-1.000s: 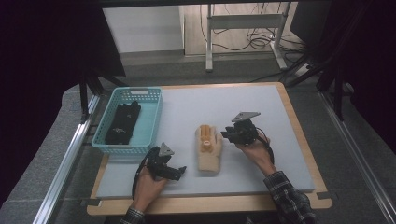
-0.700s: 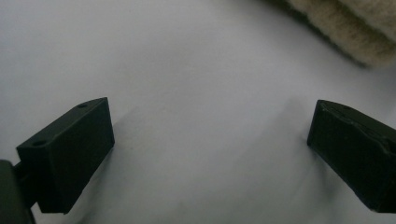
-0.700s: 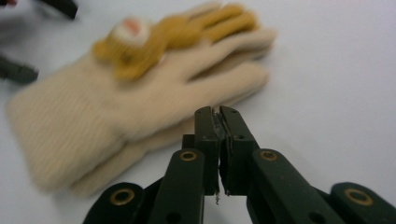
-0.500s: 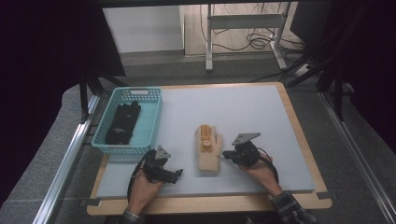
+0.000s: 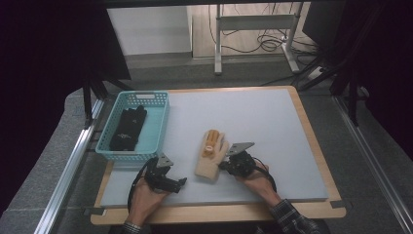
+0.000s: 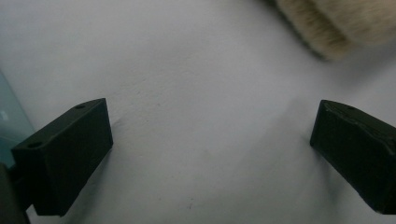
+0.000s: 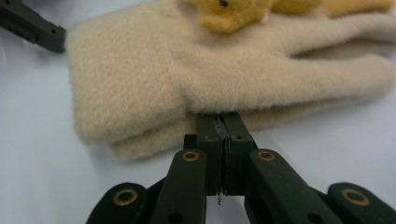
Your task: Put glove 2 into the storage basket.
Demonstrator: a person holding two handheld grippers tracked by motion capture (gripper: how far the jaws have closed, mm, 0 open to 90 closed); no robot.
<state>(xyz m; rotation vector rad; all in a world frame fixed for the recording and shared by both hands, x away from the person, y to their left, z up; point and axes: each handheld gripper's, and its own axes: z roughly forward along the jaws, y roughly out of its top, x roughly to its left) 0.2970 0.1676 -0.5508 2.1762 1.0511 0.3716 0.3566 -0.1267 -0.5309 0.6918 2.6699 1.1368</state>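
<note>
A beige fleece glove (image 5: pixel 211 158) with a yellow plush patch (image 5: pixel 211 141) lies flat on the grey mat, fingers pointing away from me. My right gripper (image 5: pixel 224 165) is at its right side near the cuff. In the right gripper view the jaws are shut tight together, and the right gripper (image 7: pixel 223 116) has its tips against the edge of the glove (image 7: pixel 210 70), where two layers meet; I see no fabric pinched between them. My left gripper (image 5: pixel 181 182) rests on the mat left of the cuff, and the left gripper (image 6: pixel 210 154) stands wide open over bare mat, the glove (image 6: pixel 341 23) just beyond it.
A teal basket (image 5: pixel 160 127) at the table's left holds dark gloves (image 5: pixel 127 127); its corner (image 6: pixel 7 126) shows beside my left jaw. The left gripper's jaw tip (image 7: pixel 32 28) lies near the cuff. The grey mat (image 5: pixel 253 117) sits on a wooden board.
My right gripper has moved toward me and down along the glove's right side, coming to rest against the edge near the cuff. The left gripper has barely shifted.
</note>
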